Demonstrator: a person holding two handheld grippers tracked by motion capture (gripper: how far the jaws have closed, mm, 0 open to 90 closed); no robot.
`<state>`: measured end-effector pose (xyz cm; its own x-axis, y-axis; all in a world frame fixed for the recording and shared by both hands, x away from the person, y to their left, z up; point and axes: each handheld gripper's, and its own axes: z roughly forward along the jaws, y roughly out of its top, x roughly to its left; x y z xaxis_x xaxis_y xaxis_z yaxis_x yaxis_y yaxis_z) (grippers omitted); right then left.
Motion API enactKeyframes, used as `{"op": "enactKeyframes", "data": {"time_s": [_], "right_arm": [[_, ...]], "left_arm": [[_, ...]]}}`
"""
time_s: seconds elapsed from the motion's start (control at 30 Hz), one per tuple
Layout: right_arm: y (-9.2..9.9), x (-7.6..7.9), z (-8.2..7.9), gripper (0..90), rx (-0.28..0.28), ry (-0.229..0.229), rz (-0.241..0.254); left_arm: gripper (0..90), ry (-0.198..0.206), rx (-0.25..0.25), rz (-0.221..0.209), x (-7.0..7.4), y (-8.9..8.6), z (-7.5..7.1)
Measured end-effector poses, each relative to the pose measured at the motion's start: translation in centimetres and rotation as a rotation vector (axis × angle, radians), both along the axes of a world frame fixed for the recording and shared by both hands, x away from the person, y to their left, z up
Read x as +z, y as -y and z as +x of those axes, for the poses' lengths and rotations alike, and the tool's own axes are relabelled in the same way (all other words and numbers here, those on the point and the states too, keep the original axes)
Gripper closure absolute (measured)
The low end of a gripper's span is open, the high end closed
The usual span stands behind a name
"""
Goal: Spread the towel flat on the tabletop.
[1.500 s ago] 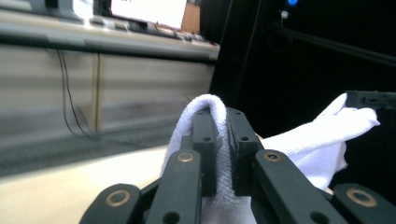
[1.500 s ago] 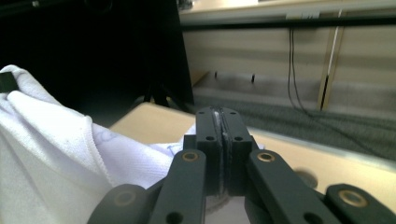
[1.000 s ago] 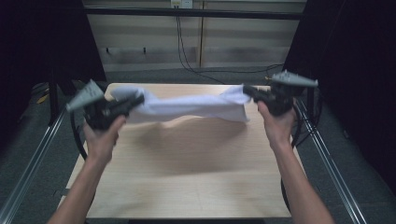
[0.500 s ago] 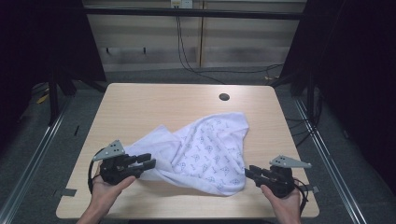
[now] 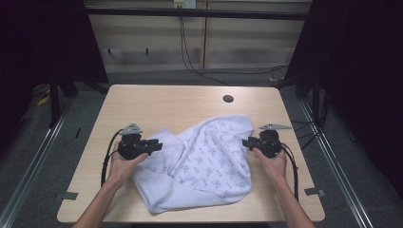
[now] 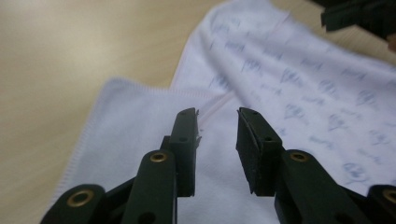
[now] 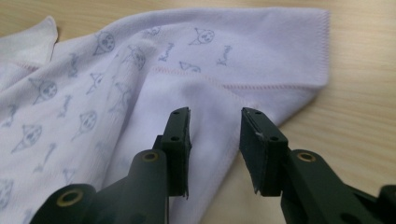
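Having dropped the cloth (image 5: 204, 161) onto the table (image 5: 157, 102), both grippers' jaws stand parted, empty, left just narrowing.

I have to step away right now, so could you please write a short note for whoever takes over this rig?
Left gripper: jaws apart over the cloth's left edge, just been closing a little, gripping nothing.
Right gripper: jaws apart at its right edge, just been opening, cloth released.
White printed cloth: rumpled on the table, near side, one corner folded over.
Done: cloth laid down.
Left: probably smoothing or folding it.
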<state>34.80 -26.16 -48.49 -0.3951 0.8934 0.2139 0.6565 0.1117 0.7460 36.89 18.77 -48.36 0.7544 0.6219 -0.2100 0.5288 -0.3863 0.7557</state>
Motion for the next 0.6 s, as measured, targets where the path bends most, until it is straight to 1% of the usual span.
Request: {"op": "enactKeyframes", "data": {"time_s": [0.03,0.07,0.1,0.13,0.17,0.2,0.23,0.27,0.3,0.33,0.37,0.4,0.43,0.47,0.5,0.53,0.6], "right_arm": [[-0.2,-0.3,0.6,62.9,-0.001,-0.006,0.000],[-0.6,-0.5,1.0,62.9,-0.003,-0.021,0.000],[-0.9,-0.7,1.3,65.1,-0.010,-0.029,-0.010],[-1.2,-0.9,1.5,65.7,-0.003,-0.038,-0.023],[-1.8,-1.3,1.6,66.1,0.005,-0.054,-0.103],[-1.8,-1.3,1.6,66.1,0.005,-0.054,-0.103],[-1.9,-1.5,1.6,70.7,0.009,-0.047,-0.114],[-1.9,-1.5,1.6,70.7,0.009,-0.047,-0.114],[-1.9,-1.4,1.5,78.1,0.000,-0.053,-0.110],[-2.0,-1.4,1.4,84.9,0.009,-0.053,-0.103],[-2.2,-1.4,1.2,88.0,0.020,-0.047,-0.119],[-2.3,-0.7,1.0,90.0,0.026,-0.023,-0.124],[-2.3,-0.7,1.0,90.0,0.026,-0.023,-0.124],[-2.3,-0.2,0.8,90.0,0.019,-0.010,-0.103],[-2.0,0.4,0.8,90.0,0.021,0.012,-0.088],[-1.8,1.1,0.6,90.0,0.013,0.021,-0.079],[-1.2,2.3,0.5,90.0,0.001,0.046,-0.080]], "left_arm": [[66.8,-0.019,-0.019,0.042,-0.8,0.5,0.1],[66.5,-0.024,-0.036,0.097,-1.4,1.0,0.0],[65.3,0.003,-0.048,0.102,-1.6,1.1,-0.2],[65.2,-0.012,-0.041,0.103,-1.4,0.9,-0.2],[65.2,-0.027,-0.042,0.095,-1.4,0.8,-0.2],[65.2,-0.025,-0.053,0.110,-1.3,0.7,-0.4],[65.3,-0.021,-0.055,0.118,-1.3,0.4,-0.9],[65.7,-0.021,-0.055,0.118,-1.3,0.4,-0.9],[65.7,-0.019,-0.042,0.117,-1.4,0.2,-1.3],[66.3,-0.018,-0.040,0.125,-1.3,0.1,-1.7],[66.4,-0.012,-0.053,0.152,-1.1,0.0,-2.1],[66.7,-0.020,-0.054,0.185,-0.9,-0.3,-2.5],[66.7,-0.040,-0.035,0.187,-0.7,-0.6,-3.0],[66.7,-0.049,-0.025,0.174,-0.7,-1.1,-3.5],[66.7,-0.042,-0.024,0.153,-0.9,-1.5,-4.0],[66.6,-0.034,-0.028,0.145,-1.0,-1.9,-4.6],[65.4,-0.044,-0.030,0.108,-1.1,-2.5,-5.2]]}}
